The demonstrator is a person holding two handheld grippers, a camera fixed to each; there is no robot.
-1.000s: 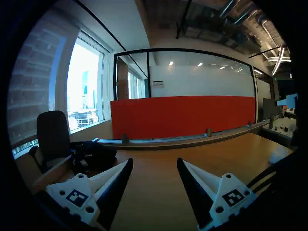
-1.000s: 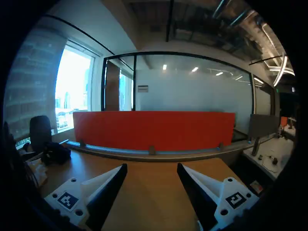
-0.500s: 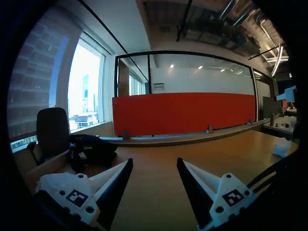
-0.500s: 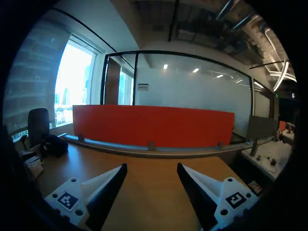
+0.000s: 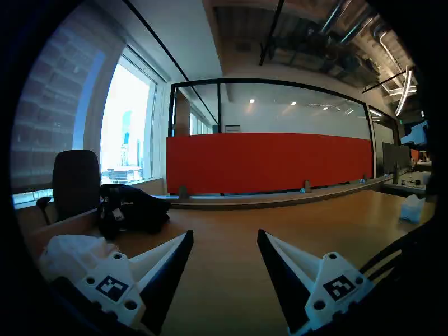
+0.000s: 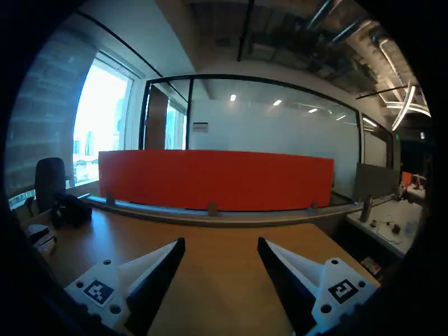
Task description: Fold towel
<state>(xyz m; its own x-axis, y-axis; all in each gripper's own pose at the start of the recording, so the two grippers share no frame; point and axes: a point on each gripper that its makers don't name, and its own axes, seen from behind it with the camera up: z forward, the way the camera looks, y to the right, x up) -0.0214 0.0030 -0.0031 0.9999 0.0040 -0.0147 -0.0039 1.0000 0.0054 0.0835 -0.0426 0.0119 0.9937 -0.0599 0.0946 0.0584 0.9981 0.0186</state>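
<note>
My left gripper (image 5: 224, 234) hovers low over a wooden desk (image 5: 235, 263), open, with nothing between its white fingers (image 5: 159, 260). A white crumpled bundle (image 5: 70, 251), perhaps cloth, lies on the desk just behind its left finger. My right gripper (image 6: 220, 242) is also open and empty above the same desk (image 6: 221, 280). A small white heap (image 6: 39, 234) lies at the far left in the right gripper view; I cannot tell what it is.
A black bag (image 5: 131, 210) and a black office chair (image 5: 75, 185) stand at the desk's left end. A red divider panel (image 5: 269, 162) runs along the back edge. A small white object (image 5: 413, 208) sits at the right. Another desk (image 6: 386, 221) stands beyond.
Both views have sunk closer to the desk top. The white bundle has come into sight at lower left in the left gripper view. Both grippers stayed open.
</note>
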